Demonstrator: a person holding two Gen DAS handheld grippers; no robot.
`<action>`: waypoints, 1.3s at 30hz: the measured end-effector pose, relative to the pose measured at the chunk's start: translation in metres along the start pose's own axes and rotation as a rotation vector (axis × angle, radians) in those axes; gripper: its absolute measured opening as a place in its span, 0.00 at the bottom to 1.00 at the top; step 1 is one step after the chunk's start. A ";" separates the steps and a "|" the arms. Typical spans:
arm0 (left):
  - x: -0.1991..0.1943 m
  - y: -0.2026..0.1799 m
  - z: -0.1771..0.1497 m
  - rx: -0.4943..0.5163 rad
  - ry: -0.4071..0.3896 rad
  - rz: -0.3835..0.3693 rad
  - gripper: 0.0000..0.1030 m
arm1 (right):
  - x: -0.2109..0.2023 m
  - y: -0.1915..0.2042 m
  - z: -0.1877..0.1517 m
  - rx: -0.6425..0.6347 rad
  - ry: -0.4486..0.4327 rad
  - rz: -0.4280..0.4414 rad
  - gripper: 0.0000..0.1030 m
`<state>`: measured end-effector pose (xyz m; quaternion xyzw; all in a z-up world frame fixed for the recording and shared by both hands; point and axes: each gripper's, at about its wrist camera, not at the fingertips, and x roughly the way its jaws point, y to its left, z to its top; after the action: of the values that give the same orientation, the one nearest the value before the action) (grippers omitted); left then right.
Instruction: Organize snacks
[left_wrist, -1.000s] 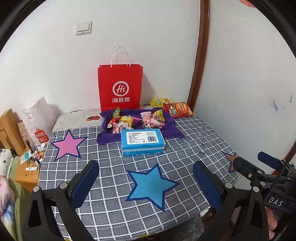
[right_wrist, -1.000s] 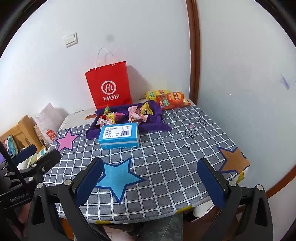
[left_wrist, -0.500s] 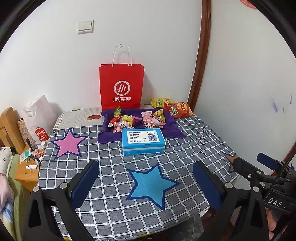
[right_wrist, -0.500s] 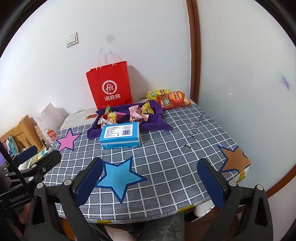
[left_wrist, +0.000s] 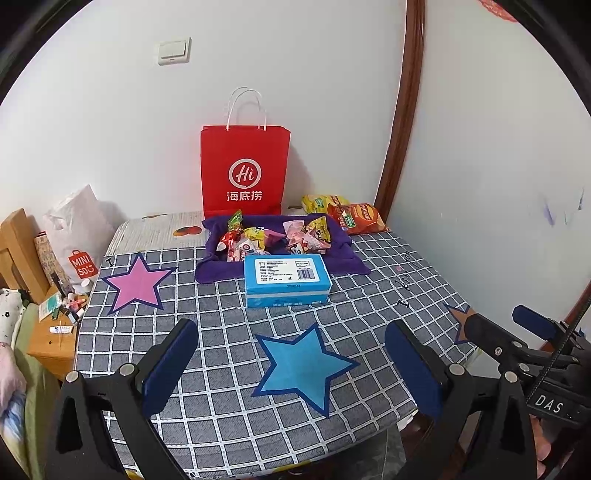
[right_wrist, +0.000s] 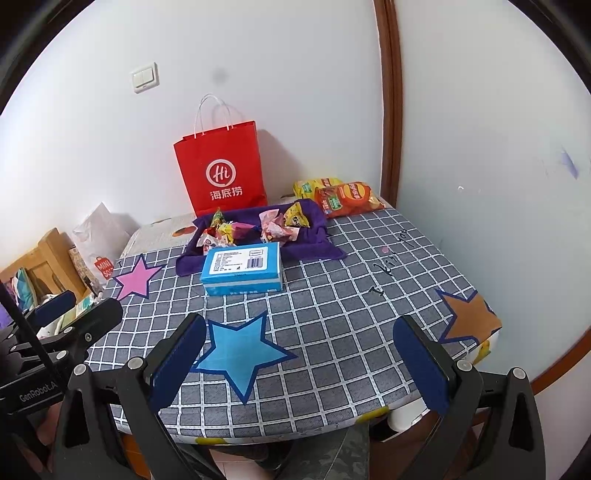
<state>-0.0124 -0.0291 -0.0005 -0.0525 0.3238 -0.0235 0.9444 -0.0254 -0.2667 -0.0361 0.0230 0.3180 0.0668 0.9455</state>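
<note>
Several wrapped snacks (left_wrist: 271, 238) (right_wrist: 255, 229) lie in a heap on a purple cloth (left_wrist: 343, 264) (right_wrist: 325, 251) at the back of the table. A blue box (left_wrist: 286, 280) (right_wrist: 242, 269) stands just in front of the cloth. Two chip bags, one orange (left_wrist: 356, 218) (right_wrist: 347, 199) and one yellow (left_wrist: 321, 201) (right_wrist: 310, 184), lie in the far right corner. A red paper bag (left_wrist: 245, 170) (right_wrist: 221, 170) stands against the wall. My left gripper (left_wrist: 291, 358) and right gripper (right_wrist: 299, 354) hover open and empty over the table's near edge, far from the snacks.
The table (left_wrist: 369, 314) (right_wrist: 351, 295) wears a grey checked cover with star patches. Left of it are a white shopping bag (left_wrist: 79, 236), a wooden nightstand (left_wrist: 51, 343) with small clutter, and a bed edge. Walls close off the back and right.
Both views have shifted only slightly; the snacks, box and bags lie as before, and both grippers stay open.
</note>
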 end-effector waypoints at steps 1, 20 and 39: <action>0.000 0.000 0.000 -0.002 0.001 0.001 0.99 | 0.000 0.000 0.000 -0.001 -0.001 0.000 0.97; 0.003 -0.003 -0.001 -0.012 0.004 0.002 0.99 | -0.002 0.004 -0.001 -0.008 -0.008 0.002 0.97; 0.002 -0.002 -0.001 -0.024 -0.001 0.009 0.99 | -0.004 0.011 -0.002 -0.016 -0.010 0.004 0.97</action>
<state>-0.0119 -0.0317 -0.0025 -0.0625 0.3238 -0.0155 0.9439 -0.0309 -0.2561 -0.0343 0.0166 0.3127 0.0711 0.9471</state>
